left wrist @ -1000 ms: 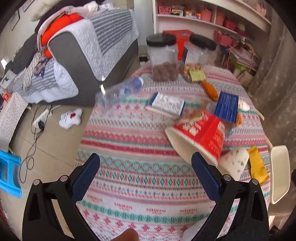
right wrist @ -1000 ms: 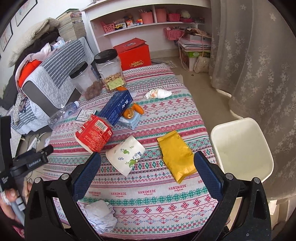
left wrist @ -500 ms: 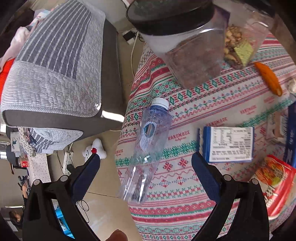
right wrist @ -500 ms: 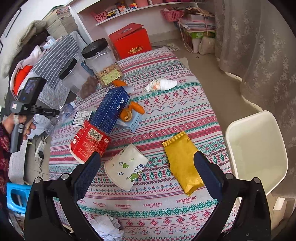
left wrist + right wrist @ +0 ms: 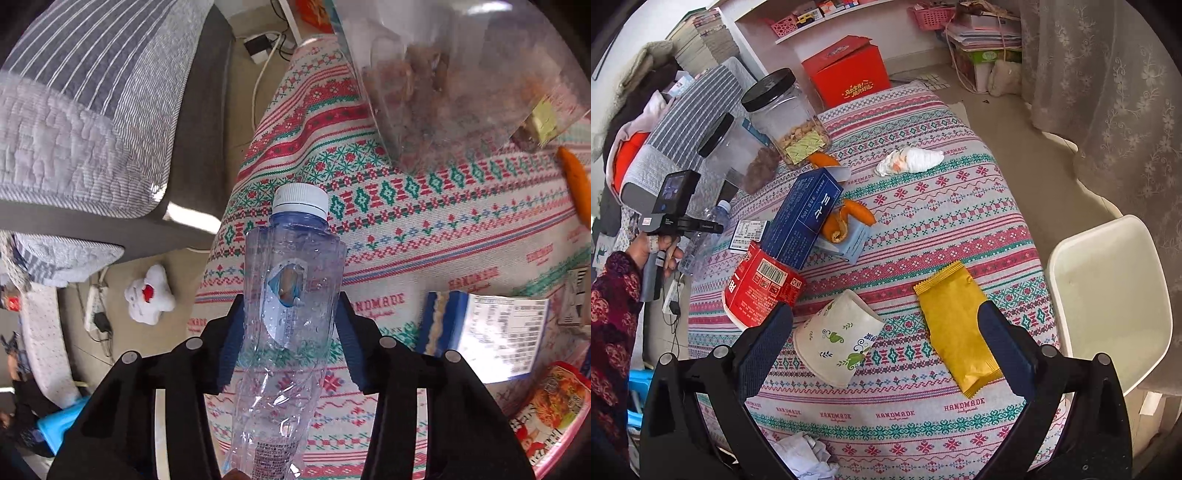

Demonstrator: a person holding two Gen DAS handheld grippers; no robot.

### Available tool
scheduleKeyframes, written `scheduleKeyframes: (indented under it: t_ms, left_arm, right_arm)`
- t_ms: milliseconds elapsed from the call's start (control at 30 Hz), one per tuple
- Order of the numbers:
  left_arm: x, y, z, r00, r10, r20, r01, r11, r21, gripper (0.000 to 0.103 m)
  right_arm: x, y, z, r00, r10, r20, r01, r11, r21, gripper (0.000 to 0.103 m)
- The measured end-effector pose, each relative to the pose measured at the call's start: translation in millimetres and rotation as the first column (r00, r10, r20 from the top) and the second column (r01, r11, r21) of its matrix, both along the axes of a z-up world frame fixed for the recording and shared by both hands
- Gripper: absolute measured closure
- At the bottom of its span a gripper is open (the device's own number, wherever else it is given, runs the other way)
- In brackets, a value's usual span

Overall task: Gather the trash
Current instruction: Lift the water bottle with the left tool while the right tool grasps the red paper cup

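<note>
Left gripper (image 5: 290, 336) closed on one clear plastic bottle (image 5: 291, 295), pads pressing both sides mid-body. Bottle at patterned tablecloth (image 5: 424, 229) edge, long axis along fingers, white cap (image 5: 300, 199) pointing away toward two clear jars (image 5: 783, 114). Right of bottle: one red cup (image 5: 761, 284), one white paper cup (image 5: 838, 339), one yellow packet (image 5: 955, 325). Right gripper (image 5: 882, 350) wide open, empty, above paper cup.

Black left gripper (image 5: 290, 341) frame, blue pads, silver screws; maroon patterned sleeve (image 5: 613, 302)
</note>
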State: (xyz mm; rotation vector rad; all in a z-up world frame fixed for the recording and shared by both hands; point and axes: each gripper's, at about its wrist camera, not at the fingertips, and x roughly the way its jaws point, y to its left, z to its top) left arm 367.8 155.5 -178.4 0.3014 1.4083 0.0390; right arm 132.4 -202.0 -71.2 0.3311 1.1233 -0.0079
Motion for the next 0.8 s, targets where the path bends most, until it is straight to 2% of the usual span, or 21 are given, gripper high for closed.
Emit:
scheduleKeyframes:
  t_ms: [100, 233, 400, 500, 567, 633, 667, 733, 800]
  left_arm:
    - [-26, 4, 25, 0.996, 0.048, 0.078, -0.041, 0.996, -0.082, 0.056]
    - [-77, -2, 70, 0.979, 0.115, 0.166, -0.077, 0.972, -0.222, 0.056]
    - [-154, -22, 130, 0.944, 0.222, 0.244, -0.097, 0.894, -0.437, 0.055]
    - [-198, -31, 158, 0.912, 0.288, 0.291, -0.084, 0.827, -0.555, 0.055]
    - [-222, -33, 167, 0.887, 0.323, 0.33, -0.062, 0.792, -0.607, 0.055]
    - [-237, -34, 164, 0.87, 0.341, 0.356, -0.03, 0.757, -0.652, 0.055]
    - [-239, -33, 159, 0.868, 0.345, 0.357, -0.028, 0.751, -0.66, 0.055]
    - [-233, -29, 149, 0.876, 0.349, 0.331, -0.057, 0.759, -0.649, 0.055]
    - [-229, -22, 147, 0.868, 0.368, 0.333, -0.063, 0.748, -0.661, 0.055]
  right_arm:
    - [-1, -2, 2, 1.0, -0.019, 0.013, 0.019, 1.0, 0.014, 0.007]
    - [5, 5, 4, 0.999, -0.015, 0.034, 0.012, 0.997, 0.072, 0.007]
    - [24, 34, -10, 1.0, 0.017, -0.021, -0.011, 0.97, 0.244, 0.007]
    - [35, 75, -15, 0.988, 0.15, -0.028, -0.139, 0.958, 0.25, 0.007]
    - [42, 100, -19, 0.973, 0.227, -0.036, -0.216, 0.957, 0.195, 0.007]
    - [50, 117, -30, 0.959, 0.276, -0.071, -0.259, 0.948, 0.185, 0.007]
    - [53, 119, -36, 0.958, 0.273, -0.088, -0.253, 0.949, 0.187, 0.007]
    - [59, 118, -49, 0.963, 0.241, -0.119, -0.215, 0.956, 0.201, 0.007]
    - [67, 116, -62, 0.967, 0.205, -0.149, -0.165, 0.956, 0.241, 0.007]
